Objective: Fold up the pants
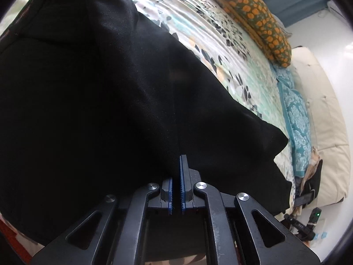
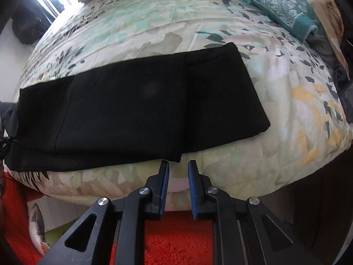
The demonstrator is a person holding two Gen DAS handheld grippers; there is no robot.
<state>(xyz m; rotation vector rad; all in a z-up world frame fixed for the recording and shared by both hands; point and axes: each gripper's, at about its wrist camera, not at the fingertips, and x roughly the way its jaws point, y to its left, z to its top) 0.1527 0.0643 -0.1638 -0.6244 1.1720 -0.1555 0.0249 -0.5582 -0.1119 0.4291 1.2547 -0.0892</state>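
Note:
The black pants [image 2: 141, 108] lie flat across a bed with a floral cover [image 2: 286, 101], folded lengthwise. My right gripper [image 2: 178, 165] is open and empty, just short of the pants' near edge. In the left wrist view the black pants [image 1: 110, 110] fill the left and middle. My left gripper [image 1: 176, 163] is shut on the pants' fabric and lifts it off the bed; the cloth drapes over the left finger and hides its tip.
An orange-and-green patterned pillow [image 1: 249, 15] and a teal patterned pillow [image 1: 295, 119] lie along the bed's far side by a cream headboard [image 1: 326, 132]. An orange shaggy rug [image 2: 176, 240] lies on the floor below the bed edge. Small gear [image 1: 308, 225] lies by the bed.

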